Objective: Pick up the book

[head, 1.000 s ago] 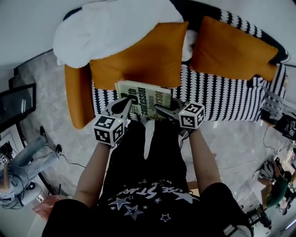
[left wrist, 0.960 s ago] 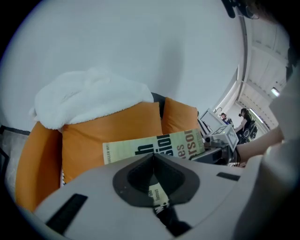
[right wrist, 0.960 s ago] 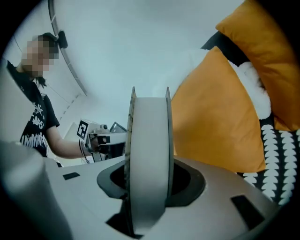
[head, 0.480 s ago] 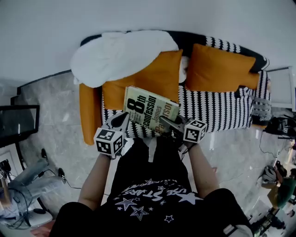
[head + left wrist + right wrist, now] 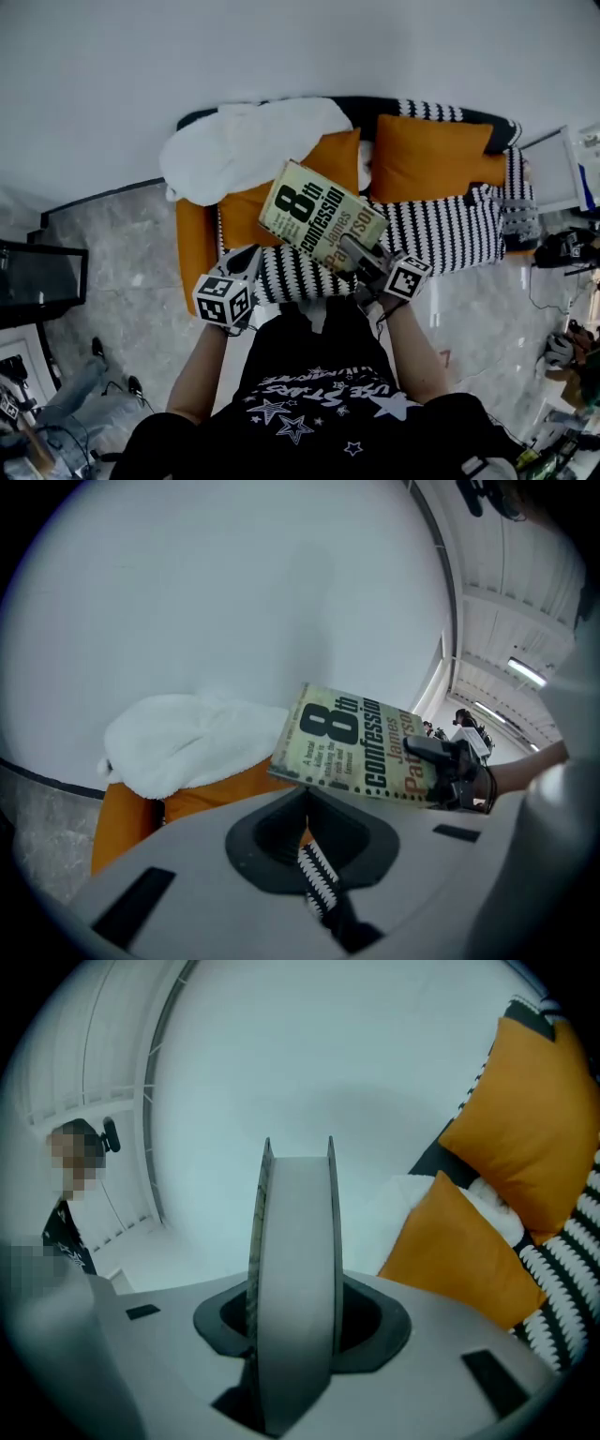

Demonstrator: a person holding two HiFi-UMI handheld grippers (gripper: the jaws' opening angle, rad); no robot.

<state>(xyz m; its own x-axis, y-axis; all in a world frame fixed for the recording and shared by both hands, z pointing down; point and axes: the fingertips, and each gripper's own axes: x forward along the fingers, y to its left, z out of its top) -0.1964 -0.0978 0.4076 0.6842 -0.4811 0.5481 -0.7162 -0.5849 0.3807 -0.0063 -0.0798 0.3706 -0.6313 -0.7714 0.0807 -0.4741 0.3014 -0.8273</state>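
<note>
— Book is hanging in the air above the striped sofa, cover tilting up toward us!
— Right gripper is clamping its lower edge, jaws squeezing the pages so it isn't slipping.
— And the left gripper?
— Sitting just beside the book, jaws pinched together on nothing, probably standing by as support.

The sofa's front edge is bare. Cushions block its back, a blanket its left end. The book hangs in front.

Orange cushions, white blanket, black-and-white patterned sofa, cream book
</note>
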